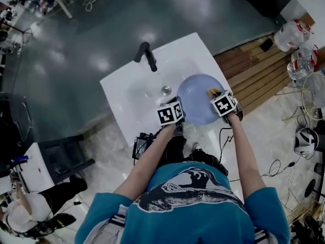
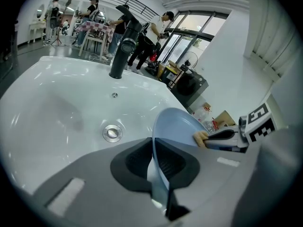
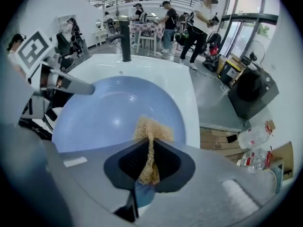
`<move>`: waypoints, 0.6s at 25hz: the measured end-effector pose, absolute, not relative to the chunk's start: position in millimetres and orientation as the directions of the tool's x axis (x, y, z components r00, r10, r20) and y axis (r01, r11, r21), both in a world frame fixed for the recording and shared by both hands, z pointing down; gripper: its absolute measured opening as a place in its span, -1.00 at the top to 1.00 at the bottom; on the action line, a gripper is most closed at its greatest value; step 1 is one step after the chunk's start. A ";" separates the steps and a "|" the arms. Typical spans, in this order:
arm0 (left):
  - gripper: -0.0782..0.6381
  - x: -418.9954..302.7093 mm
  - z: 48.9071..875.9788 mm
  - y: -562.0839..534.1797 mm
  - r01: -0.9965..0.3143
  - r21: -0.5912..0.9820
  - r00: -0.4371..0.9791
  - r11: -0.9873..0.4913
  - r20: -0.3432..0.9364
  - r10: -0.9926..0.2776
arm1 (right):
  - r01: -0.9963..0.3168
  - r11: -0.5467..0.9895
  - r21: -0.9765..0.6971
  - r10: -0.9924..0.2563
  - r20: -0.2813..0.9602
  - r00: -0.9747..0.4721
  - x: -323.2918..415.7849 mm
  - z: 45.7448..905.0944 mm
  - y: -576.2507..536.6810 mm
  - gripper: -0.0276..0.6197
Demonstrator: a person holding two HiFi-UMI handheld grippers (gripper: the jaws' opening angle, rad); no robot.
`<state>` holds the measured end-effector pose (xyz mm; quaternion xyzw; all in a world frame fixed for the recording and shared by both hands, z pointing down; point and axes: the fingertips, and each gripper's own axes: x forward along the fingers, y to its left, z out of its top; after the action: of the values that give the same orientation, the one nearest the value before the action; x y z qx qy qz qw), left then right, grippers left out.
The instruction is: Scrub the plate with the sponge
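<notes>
Head view: white sink [image 1: 127,93] on grey floor, black faucet [image 1: 146,55] at far rim. Blue plate [image 1: 195,103] over basin, between both grippers: left gripper [image 1: 179,109] at plate's left rim, right gripper [image 1: 219,96] at right rim with sponge [image 1: 212,91].

Left gripper view: jaws clenched on plate rim; plate edge-on, tilted, rising ahead. Drain [image 2: 112,133] ahead-left, below. Sponge touches plate face ahead-right.

Right gripper view: jaws clamp tan sponge, its tip against plate's concave face straight ahead. Open face lies ahead-left; left gripper's grip there likely limits stroke.
</notes>
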<state>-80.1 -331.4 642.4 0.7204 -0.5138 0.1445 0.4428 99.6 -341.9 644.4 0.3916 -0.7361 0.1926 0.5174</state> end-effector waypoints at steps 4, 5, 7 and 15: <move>0.70 -79.7 641.9 -328.3 -0.867 0.493 0.425 -0.069 0.663 -0.616 | -0.838 0.537 0.099 -0.388 0.911 -0.141 97.3 649.9 -358.4 0.82; 0.70 -80.7 641.7 -328.1 -0.868 0.493 0.420 -0.061 0.663 -0.620 | -0.847 0.523 0.090 -0.389 0.910 -0.143 94.0 651.8 -360.8 0.82; 0.70 -82.9 642.5 -328.0 -0.867 0.496 0.410 -0.040 0.666 -0.624 | -0.839 0.529 0.128 -0.430 0.893 -0.135 86.6 647.5 -373.1 0.83; 0.71 -92.0 648.1 -326.9 -0.864 0.502 0.367 0.042 0.683 -0.631 | -0.777 0.600 0.190 -0.491 0.855 -0.170 48.3 641.2 -378.8 0.83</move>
<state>-92.0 -326.9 648.1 0.6810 -0.5487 0.1241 0.4687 48.3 -378.8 641.2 0.4224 -0.7504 0.1472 0.4866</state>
